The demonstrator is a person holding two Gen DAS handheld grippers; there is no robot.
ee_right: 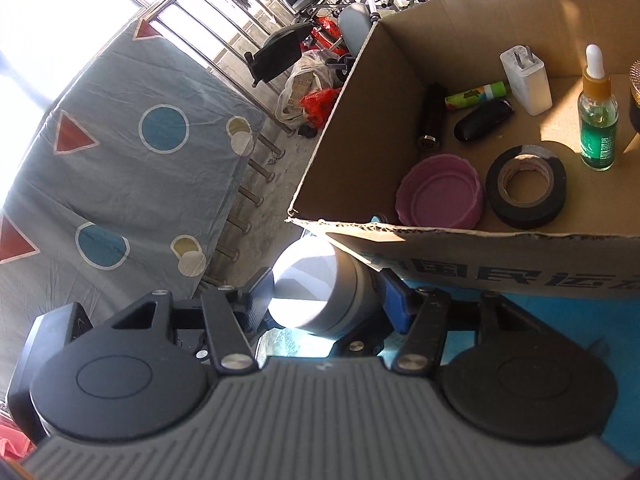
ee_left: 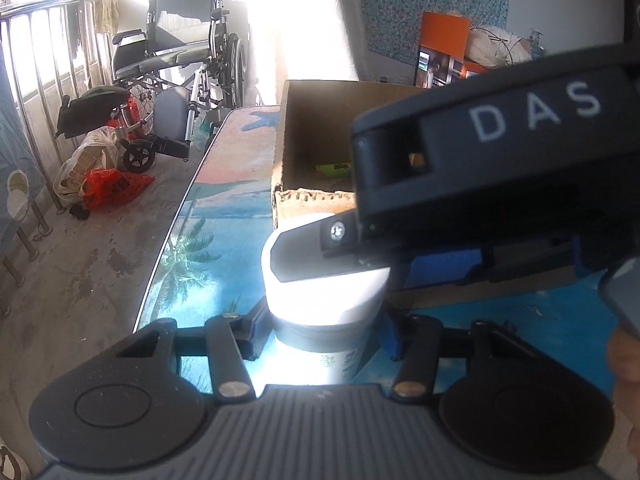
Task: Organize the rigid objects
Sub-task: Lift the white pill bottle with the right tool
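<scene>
A white-capped jar [ee_left: 324,280] is pinched at its sides by the left gripper [ee_left: 320,328], while its cap is pinched by the right gripper [ee_right: 326,300], just outside the near wall of the cardboard box [ee_right: 460,236] on the desk [ee_left: 224,216]. With two grips opposed, the cap may be twisted loose, or the jar knocked against the box rim and dropped onto the tape roll [ee_right: 526,186] inside.
</scene>
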